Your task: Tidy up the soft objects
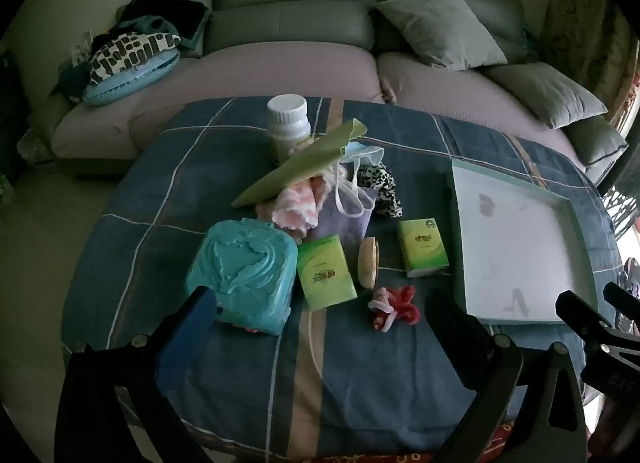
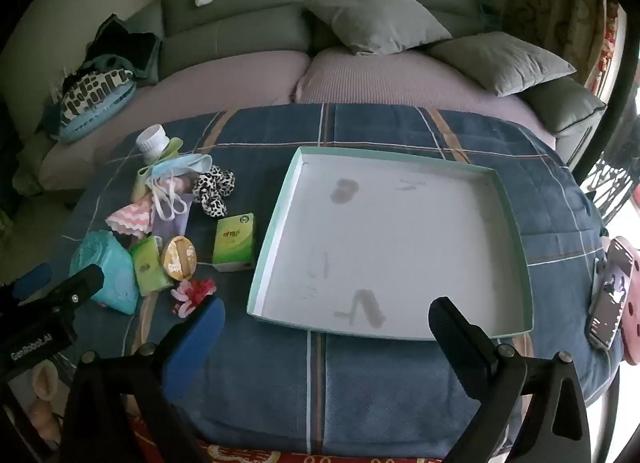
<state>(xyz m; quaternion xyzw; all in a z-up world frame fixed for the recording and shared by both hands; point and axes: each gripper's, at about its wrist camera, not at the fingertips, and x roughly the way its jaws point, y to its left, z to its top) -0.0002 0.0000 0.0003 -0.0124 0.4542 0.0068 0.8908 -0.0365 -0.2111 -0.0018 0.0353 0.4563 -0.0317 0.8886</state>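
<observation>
A heap of soft things lies on the blue checked cloth: a pink-and-white knit [image 1: 294,205], a purple cloth [image 1: 352,219], a face mask [image 1: 366,157], a leopard scrunchie [image 1: 384,185] and a red-and-pink scrunchie [image 1: 394,307]. Two green tissue packs [image 1: 326,271] [image 1: 422,247] and a teal wipes pack [image 1: 244,271] lie nearer. To the right sits a shallow white tray with a teal rim [image 2: 276,223], holding nothing. My left gripper [image 1: 324,315] hovers open above the near items. My right gripper [image 2: 328,323] is open above the tray's near edge.
A white bottle [image 1: 288,123], a green sheet [image 1: 304,163] and a round wooden tin [image 2: 179,257] sit among the heap. A phone on a pink holder [image 2: 610,295] lies at the table's right edge. Behind the table stands a sofa with grey cushions [image 2: 376,15].
</observation>
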